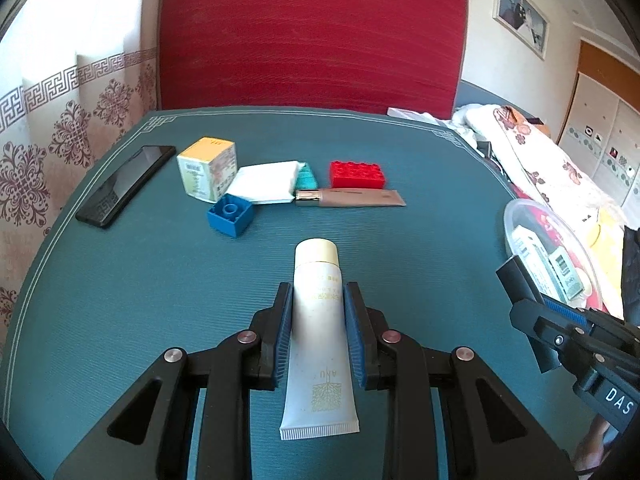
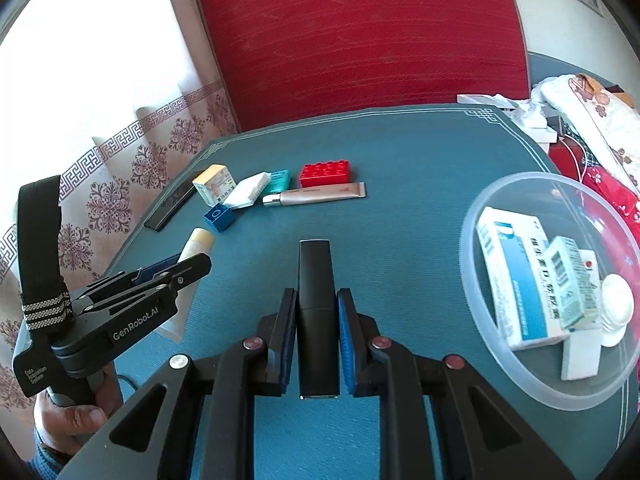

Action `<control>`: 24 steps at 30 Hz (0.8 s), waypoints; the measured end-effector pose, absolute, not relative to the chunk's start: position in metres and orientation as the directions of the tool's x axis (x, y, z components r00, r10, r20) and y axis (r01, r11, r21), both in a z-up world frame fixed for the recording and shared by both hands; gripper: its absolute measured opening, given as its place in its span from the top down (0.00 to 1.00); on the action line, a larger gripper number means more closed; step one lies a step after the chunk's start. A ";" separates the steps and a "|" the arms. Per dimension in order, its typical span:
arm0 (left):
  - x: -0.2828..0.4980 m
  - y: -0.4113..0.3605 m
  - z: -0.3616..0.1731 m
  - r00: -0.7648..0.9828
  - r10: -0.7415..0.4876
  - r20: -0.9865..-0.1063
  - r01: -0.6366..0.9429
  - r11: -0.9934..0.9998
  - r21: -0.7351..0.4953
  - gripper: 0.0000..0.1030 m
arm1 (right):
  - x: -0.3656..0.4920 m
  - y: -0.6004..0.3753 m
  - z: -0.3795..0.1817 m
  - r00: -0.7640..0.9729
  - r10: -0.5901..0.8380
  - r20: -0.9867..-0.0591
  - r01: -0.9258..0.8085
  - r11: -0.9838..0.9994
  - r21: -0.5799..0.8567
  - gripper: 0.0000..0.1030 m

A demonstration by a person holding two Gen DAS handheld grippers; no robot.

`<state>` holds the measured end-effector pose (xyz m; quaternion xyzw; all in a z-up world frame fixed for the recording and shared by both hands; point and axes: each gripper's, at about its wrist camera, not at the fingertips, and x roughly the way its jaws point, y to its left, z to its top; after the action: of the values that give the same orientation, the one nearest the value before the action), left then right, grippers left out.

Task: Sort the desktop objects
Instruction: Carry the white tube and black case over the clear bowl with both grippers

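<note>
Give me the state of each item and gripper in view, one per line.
left gripper: shut on white tube
right gripper: shut on black bar
clear bowl: upright, holding boxes
phone: flat, screen dark
blue brick: studs down, hollow side up
red brick: studs up

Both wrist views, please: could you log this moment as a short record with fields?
left gripper: shut on white tube
right gripper: shut on black stick
clear bowl: holds medicine boxes
on mat: red brick, blue brick, beige tube, yellow box, phone
</note>
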<state>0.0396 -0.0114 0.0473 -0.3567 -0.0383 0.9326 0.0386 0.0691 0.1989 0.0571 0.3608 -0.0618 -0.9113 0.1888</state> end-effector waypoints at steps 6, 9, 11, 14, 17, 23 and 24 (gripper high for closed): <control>0.042 0.010 0.049 -0.740 0.107 -0.664 -0.075 -0.994 -0.077 0.73 | 0.072 0.221 0.059 -0.682 -0.387 -0.621 0.273 -0.922 0.275 0.79; 0.042 0.021 0.049 -0.736 0.111 -0.668 -0.091 -0.994 -0.065 0.73 | 0.072 0.231 0.061 -0.691 -0.382 -0.614 0.262 -0.923 0.281 0.79; 0.041 0.029 0.049 -0.732 0.115 -0.671 -0.103 -0.993 -0.058 0.73 | 0.072 0.239 0.061 -0.697 -0.377 -0.609 0.251 -0.925 0.285 0.79; 0.040 0.041 0.050 -0.730 0.122 -0.672 -0.120 -0.992 -0.049 0.73 | 0.073 0.249 0.063 -0.707 -0.369 -0.604 0.236 -0.927 0.291 0.79; 0.040 0.052 0.050 -0.726 0.135 -0.674 -0.137 -0.989 -0.050 0.73 | 0.073 0.263 0.063 -0.717 -0.360 -0.597 0.216 -0.929 0.300 0.79; 0.039 0.074 0.051 -0.717 0.161 -0.678 -0.174 -0.984 -0.050 0.73 | 0.074 0.288 0.067 -0.740 -0.328 -0.588 0.180 -0.938 0.296 0.79; 0.038 0.077 0.051 -0.716 0.165 -0.678 -0.180 -0.982 -0.049 0.73 | 0.074 0.292 0.068 -0.744 -0.321 -0.586 0.173 -0.940 0.295 0.79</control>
<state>0.0383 0.0771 0.0512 -0.3652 0.0103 0.9262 0.0931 0.0743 0.2921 0.0676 0.3320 -0.1116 -0.9272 0.1330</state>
